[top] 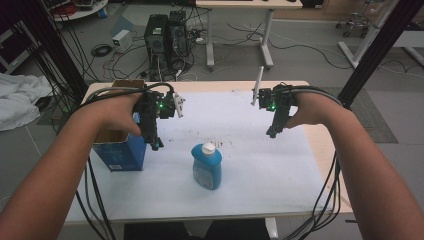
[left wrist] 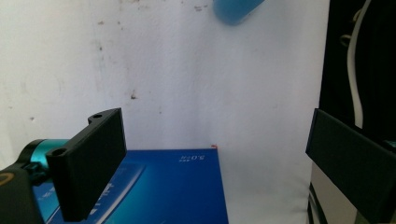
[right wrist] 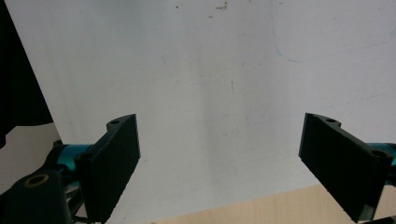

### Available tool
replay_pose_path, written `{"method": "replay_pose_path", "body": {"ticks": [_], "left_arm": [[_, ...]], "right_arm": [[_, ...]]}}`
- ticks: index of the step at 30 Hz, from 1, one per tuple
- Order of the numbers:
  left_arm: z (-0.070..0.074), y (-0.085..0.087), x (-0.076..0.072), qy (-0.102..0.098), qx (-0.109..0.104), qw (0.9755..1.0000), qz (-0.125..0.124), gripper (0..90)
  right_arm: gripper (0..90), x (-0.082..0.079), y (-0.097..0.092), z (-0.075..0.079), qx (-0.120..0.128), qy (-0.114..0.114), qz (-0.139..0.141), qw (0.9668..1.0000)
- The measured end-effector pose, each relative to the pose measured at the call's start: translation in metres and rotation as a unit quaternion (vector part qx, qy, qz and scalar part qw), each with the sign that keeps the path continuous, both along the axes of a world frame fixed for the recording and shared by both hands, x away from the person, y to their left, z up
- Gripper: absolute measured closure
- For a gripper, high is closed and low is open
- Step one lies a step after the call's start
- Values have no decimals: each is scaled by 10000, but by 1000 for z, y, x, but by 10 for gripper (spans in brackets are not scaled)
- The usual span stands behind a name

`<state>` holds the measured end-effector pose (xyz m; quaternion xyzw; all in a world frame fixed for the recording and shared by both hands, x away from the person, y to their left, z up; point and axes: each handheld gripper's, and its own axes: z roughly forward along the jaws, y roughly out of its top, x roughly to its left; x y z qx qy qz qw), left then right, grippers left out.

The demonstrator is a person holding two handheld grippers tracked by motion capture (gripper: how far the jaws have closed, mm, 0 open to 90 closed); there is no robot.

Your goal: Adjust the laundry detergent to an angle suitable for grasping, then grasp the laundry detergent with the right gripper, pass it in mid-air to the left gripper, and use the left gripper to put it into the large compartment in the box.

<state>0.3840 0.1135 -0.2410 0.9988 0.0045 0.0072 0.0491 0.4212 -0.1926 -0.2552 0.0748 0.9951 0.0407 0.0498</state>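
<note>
Blue plastic, white-capped, the bottle (top: 207,166) stands upright on the white sheet (top: 250,165), between the two grippers and nearer the person than both. Just above the blue box (top: 120,152), the left gripper (top: 156,145) has its jaws spread wide, nothing between them. Well apart to its right, the right gripper (top: 270,134) points down at bare sheet, jaws likewise spread and empty.

We see a blue bottle (top: 207,167) with a white cap standing upright mid-bench, and a blue box (top: 120,150), open-topped, at the left edge.
</note>
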Motion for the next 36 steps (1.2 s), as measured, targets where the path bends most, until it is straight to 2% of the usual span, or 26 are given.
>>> {"method": "replay_pose_path", "body": {"ticks": [1,3,7,11,17,28,36], "left_arm": [[1,0,2,-55,5,10000,55,49],[2,1,2,-14,-50,9999,96,41],[1,1,2,-54,-32,9999,91,42],[-1,0,1,-111,22,9999,42,42],[-2,-4,1,-148,137,9998,34,42],[-5,-4,1,-231,16,9997,-29,42],[-13,-3,3,-160,-31,9998,-63,42]], "right_arm": [[116,-1,0,0,8,-2,12,10000],[116,-4,1,-1,22,-13,37,10000],[116,-5,1,-2,53,-17,72,10000],[116,-7,1,-1,97,-49,33,9999],[116,-9,4,-2,28,-24,28,10000],[116,-14,-1,3,63,-102,-43,9999],[116,-12,-1,2,50,-89,-99,9999]]}}
